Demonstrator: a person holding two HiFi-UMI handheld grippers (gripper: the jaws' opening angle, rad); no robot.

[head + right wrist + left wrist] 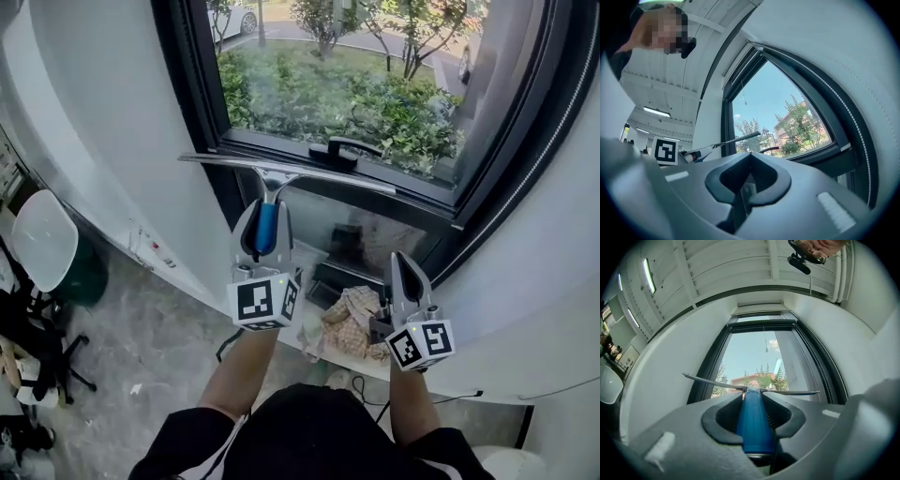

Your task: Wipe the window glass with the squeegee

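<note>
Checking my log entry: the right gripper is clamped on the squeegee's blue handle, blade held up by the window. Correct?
No. The left gripper is clamped on the blue handle of the squeegee, blade held up by the window; the left gripper view shows it.

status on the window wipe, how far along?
Done: the squeegee is picked up, with the left claw shut on its blue handle. In hand: the blade is held by the window's lower frame; contact with the glass can't be told. Left: the wiping itself; no wiped strip shows. The right claw is shut and empty, near a cloth.
</note>
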